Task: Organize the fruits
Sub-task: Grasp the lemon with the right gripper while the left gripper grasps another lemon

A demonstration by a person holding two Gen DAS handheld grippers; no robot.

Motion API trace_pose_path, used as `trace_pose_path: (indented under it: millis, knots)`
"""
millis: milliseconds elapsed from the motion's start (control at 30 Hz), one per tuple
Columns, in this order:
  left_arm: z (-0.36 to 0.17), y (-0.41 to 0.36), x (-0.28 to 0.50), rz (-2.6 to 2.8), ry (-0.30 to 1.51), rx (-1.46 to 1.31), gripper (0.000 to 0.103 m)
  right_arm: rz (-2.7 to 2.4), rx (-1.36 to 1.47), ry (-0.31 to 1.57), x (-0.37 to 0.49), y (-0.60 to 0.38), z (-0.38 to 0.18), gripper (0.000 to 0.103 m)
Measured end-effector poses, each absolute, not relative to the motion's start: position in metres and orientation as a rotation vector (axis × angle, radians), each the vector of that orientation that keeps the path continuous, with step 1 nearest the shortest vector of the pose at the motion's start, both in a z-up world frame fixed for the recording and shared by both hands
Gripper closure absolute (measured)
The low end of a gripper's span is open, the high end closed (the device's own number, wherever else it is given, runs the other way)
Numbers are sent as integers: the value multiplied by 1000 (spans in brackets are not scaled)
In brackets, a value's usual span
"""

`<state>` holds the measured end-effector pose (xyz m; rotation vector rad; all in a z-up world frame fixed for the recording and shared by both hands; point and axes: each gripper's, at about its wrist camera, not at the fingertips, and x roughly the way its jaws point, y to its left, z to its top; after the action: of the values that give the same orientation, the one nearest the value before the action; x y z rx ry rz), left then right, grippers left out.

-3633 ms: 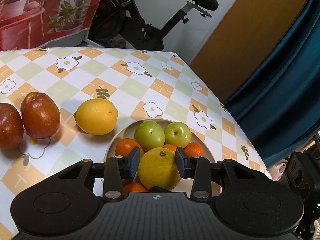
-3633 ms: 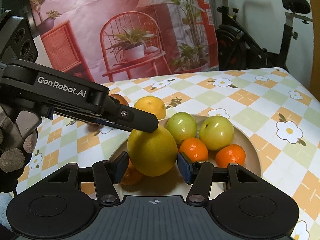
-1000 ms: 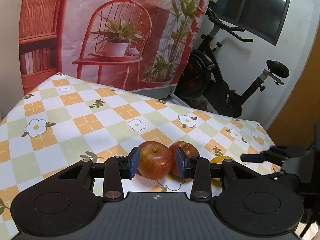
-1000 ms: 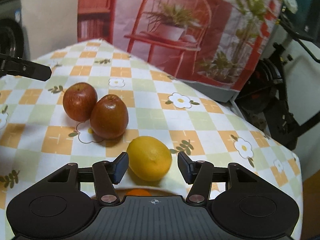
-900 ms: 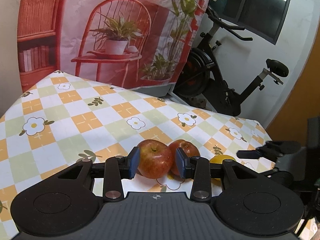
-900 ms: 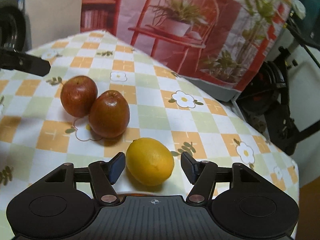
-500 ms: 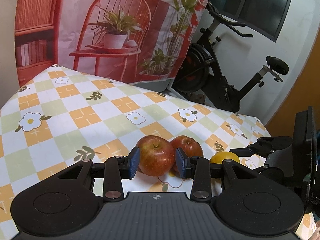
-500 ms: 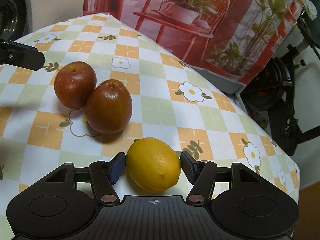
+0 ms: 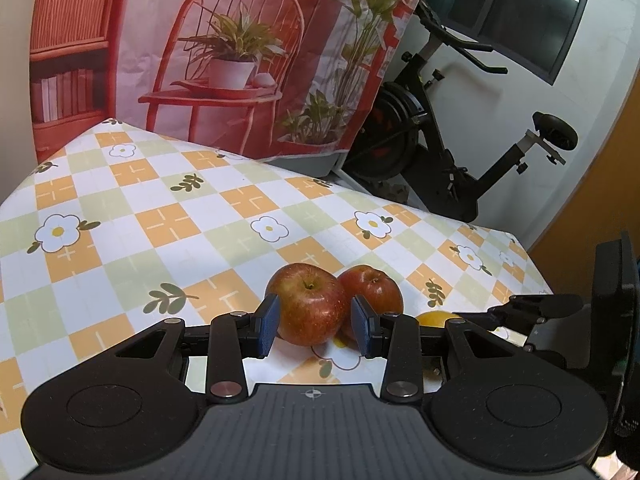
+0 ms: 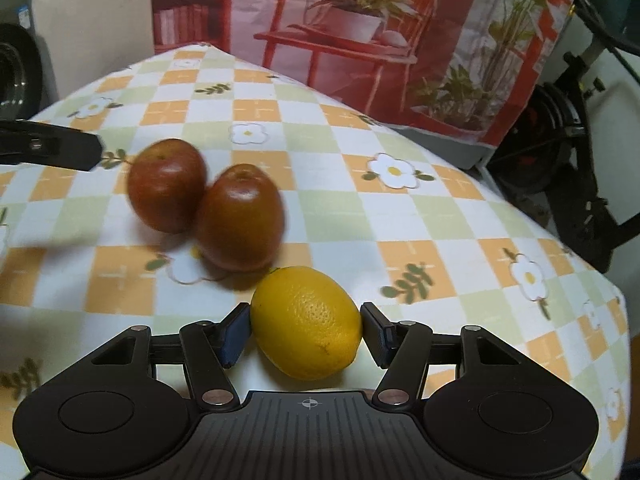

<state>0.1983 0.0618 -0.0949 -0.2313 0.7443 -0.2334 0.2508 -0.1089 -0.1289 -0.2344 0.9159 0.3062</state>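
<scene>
Holding the left hand-held gripper (image 9: 315,330) low over the bench (image 9: 160,220), pointing down at a slant toward 2 red apples. Keeping its blue pads parted by a modest gap and gripping nothing. Framing the nearer apple (image 9: 308,304) between the 2 fingertips in the left wrist view, yet stopping short of it in the right wrist view, where only 1 dark finger (image 10: 52,148) is showing, clear of the fruit.

Resting side by side and touching, with the second apple (image 9: 376,288) lying behind and to the right of the first. Appearing blurred in the right wrist view, on a white flower of the checked cloth.

Bringing the right hand-held gripper (image 10: 306,334) down around the lemon (image 10: 306,320), with the jaws standing wider than on the left. Sitting just beside the yellow skin on each side and showing no squeeze. Lying on its side on the bench, near the second apple but not touching it. Peeking out in the left wrist view as a small yellow patch behind that gripper's right finger linkage, with the right gripper's dark fingers reaching in from the right edge.

Hanging behind the bench: a printed backdrop (image 9: 224,60) of a red chair and potted plants. Standing beside it: a black exercise bike (image 9: 448,152).
</scene>
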Motion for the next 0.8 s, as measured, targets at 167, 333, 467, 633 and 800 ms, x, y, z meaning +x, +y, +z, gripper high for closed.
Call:
trace_pose_path:
  millis: [167, 333, 467, 633, 800]
  knots:
    - [-95, 62, 197, -240, 747, -227, 62, 330, -200, 929, 245, -90, -126, 48]
    - [-99, 66, 200, -262, 781, -263, 62, 368, -122, 930, 235, -78, -125, 48]
    - [-106, 67, 203, -285, 813, -298, 62, 359, -57, 908, 223, -77, -126, 48]
    - [-112, 64, 205, -316, 844, -331, 62, 323, 50, 898, 211, -88, -127, 48]
    - [-118, 55, 206, -361, 874, -349, 62, 308, 92, 878, 198, -93, -127, 48]
